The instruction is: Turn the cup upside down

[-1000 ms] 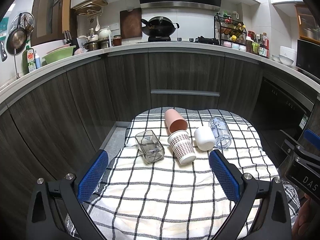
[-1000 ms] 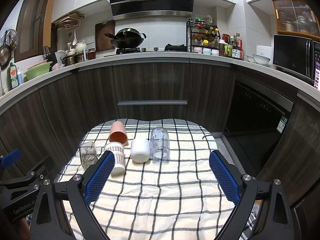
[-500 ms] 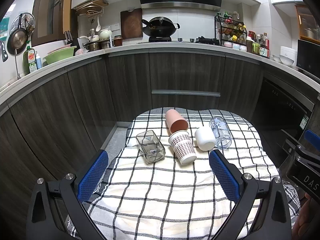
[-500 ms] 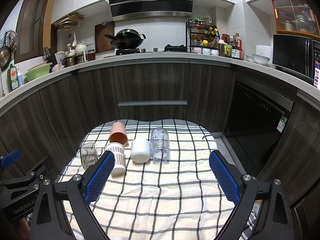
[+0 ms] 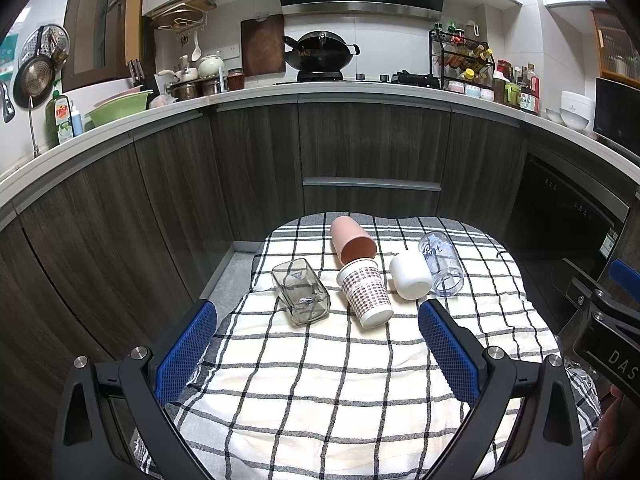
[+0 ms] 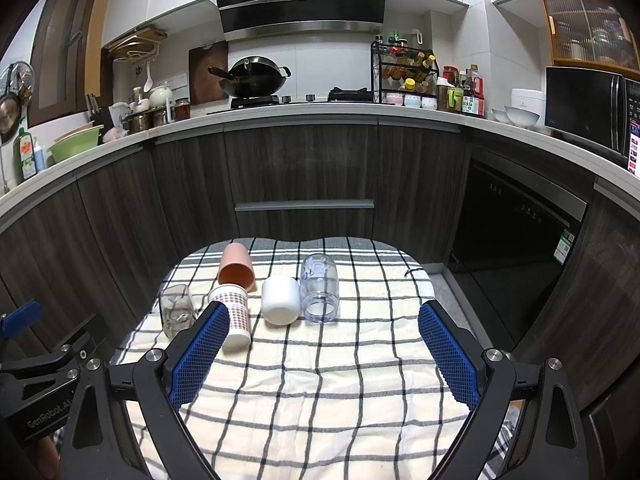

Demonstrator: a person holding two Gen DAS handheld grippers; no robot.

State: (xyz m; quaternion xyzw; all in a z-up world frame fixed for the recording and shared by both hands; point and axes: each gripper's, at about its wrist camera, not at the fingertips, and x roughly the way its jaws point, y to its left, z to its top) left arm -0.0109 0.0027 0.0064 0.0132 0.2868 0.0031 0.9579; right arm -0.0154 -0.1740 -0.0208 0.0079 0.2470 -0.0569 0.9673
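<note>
Lettering "GenRobot.AI" on left gripper [image 6: 44, 396]; "DAS" on right gripper [image 5: 612, 344]; both jaws spread wide, nothing between.

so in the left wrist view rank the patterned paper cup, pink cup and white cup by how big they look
1. patterned paper cup, longest and nearest.
2 and 3. pink cup and white cup look alike; the pink one lies farther back, so no ranking.
</note>
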